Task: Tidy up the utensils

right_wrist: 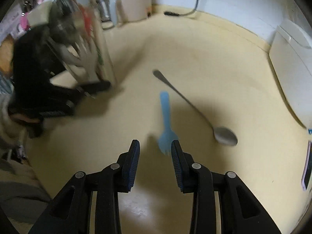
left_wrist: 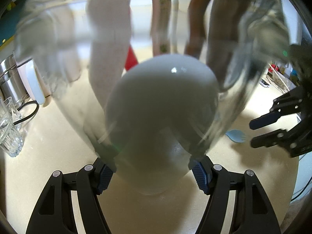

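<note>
A: Close in on the left side, the left gripper point(left_wrist: 154, 172) is clamped on a clear glass point(left_wrist: 156, 107), one blue pad on each side near its base. The glass is full of utensils, handles fanning upward, with a big pale ladle bowl point(left_wrist: 161, 97) pressed against the near wall.

B: And on the right, the right gripper point(right_wrist: 155, 152) points steeply down at the cream counter point(right_wrist: 214, 58), jaws parted with nothing between the pads.

A: Just past its right finger lies the blue plastic fork point(right_wrist: 165, 120), tines toward the camera, handle pointing away. The tines sit right beside that pad; whether they touch, hard to tell.

B: Further right, a long metal spoon point(right_wrist: 195, 107) lies flat at a slant, bowl near, handle tip far, apart from the fork.

A: From the left view, the fork's head point(left_wrist: 236, 135) peeks out beside the glass.

B: Far back, two empty tumblers point(left_wrist: 9, 128) stand at the left edge, near a steel appliance point(left_wrist: 11, 80).
</note>
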Demonstrator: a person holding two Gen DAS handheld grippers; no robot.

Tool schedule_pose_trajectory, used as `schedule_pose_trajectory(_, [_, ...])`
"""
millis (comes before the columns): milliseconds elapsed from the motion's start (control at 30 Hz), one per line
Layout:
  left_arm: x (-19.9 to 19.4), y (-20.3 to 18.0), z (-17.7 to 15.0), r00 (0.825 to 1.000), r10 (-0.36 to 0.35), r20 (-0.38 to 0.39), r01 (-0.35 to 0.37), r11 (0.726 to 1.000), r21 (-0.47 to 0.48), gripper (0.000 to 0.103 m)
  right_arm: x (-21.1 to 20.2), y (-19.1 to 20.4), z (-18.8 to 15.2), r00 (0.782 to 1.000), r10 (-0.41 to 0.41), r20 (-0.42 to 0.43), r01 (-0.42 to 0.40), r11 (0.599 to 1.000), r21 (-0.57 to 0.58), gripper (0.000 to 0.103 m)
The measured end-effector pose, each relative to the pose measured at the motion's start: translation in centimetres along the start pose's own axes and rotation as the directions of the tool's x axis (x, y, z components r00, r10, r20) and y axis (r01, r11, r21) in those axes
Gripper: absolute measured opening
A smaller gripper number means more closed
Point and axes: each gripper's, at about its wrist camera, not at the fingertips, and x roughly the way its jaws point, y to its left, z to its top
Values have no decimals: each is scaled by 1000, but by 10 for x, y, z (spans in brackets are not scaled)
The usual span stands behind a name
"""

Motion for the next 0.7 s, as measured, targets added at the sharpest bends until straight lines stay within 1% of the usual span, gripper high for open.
schedule_pose_trajectory(100, [0,0,0,1000,0,0,0,1000,0,73,10,-6,-1,999,-32,12,32,999,25,39])
schedule_pose_trajectory(200, [0,0,0,1000,-1,-1,1,1000,2,73,25,-11,-4,999,-42,-16,42,998,39,39])
schedule_pose_trajectory(267, [0,-1,0,1000,-1,-1,1,1000,3,73,23,-6,-6,998,-46,31,46,999,4,41])
schedule_pose_trajectory(300, [2,0,-1,1000,-1,-1,1,1000,2,73,23,-6,-8,998,-44,48,44,999,1,40])
schedule_pose_trajectory(333, [2,0,-1,1000,-1,-1,1,1000,2,73,22,-7,-9,998,-40,51,39,999,7,38])
schedule_pose_trajectory(400, [1,1,-1,1000,-1,-1,1,1000,2,73,23,-8,-10,998,-38,42,38,999,-2,29])
schedule_pose_trajectory(467, [1,0,-1,1000,-2,-1,2,1000,2,73,22,-9,-12,1000,-24,21,24,1000,12,29])
schedule_pose_trajectory(567, [1,0,-1,1000,-2,-1,2,1000,2,73,11,-14,-13,999,7,35,-9,998,64,29])
schedule_pose_trajectory(667, [2,0,0,1000,-3,-1,3,1000,1,73,-15,-13,-10,996,18,83,-27,995,101,29])
schedule_pose_trajectory(700, [1,0,0,1000,-3,-1,3,1000,0,73,-30,-12,-7,994,15,109,-26,995,100,29])
